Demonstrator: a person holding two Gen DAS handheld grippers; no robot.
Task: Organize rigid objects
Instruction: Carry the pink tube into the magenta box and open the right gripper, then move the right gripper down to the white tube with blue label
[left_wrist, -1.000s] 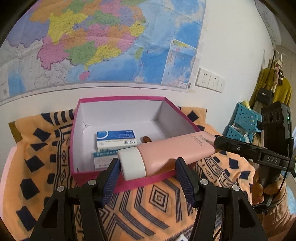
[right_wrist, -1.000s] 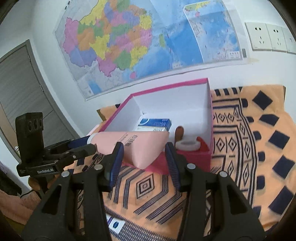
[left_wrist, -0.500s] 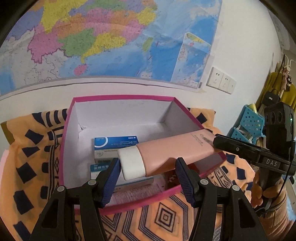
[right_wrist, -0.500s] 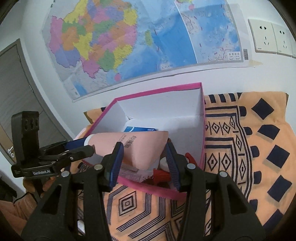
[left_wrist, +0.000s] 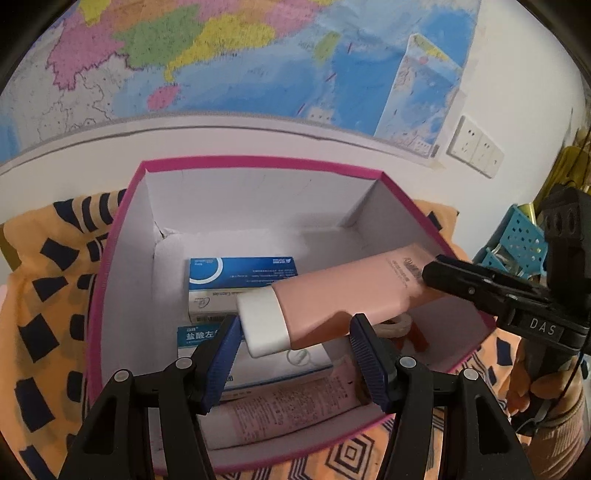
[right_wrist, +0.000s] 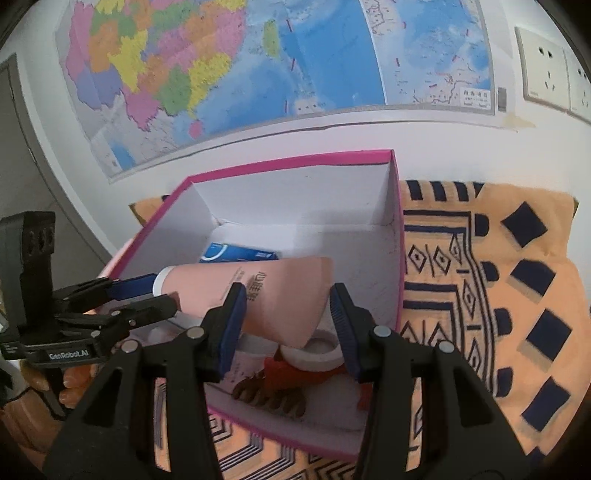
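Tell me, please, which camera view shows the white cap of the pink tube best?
The left wrist view: the white cap faces the camera, whole, between the left gripper pads. The right wrist view shows only a white sliver of it beyond the pink tube.

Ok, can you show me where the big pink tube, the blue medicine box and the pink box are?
pink tube (left_wrist: 351, 291), left wrist view, middle of its body.
blue medicine box (left_wrist: 243, 271), left wrist view, its blue top face.
pink box (left_wrist: 258, 192), left wrist view, white inner back wall.
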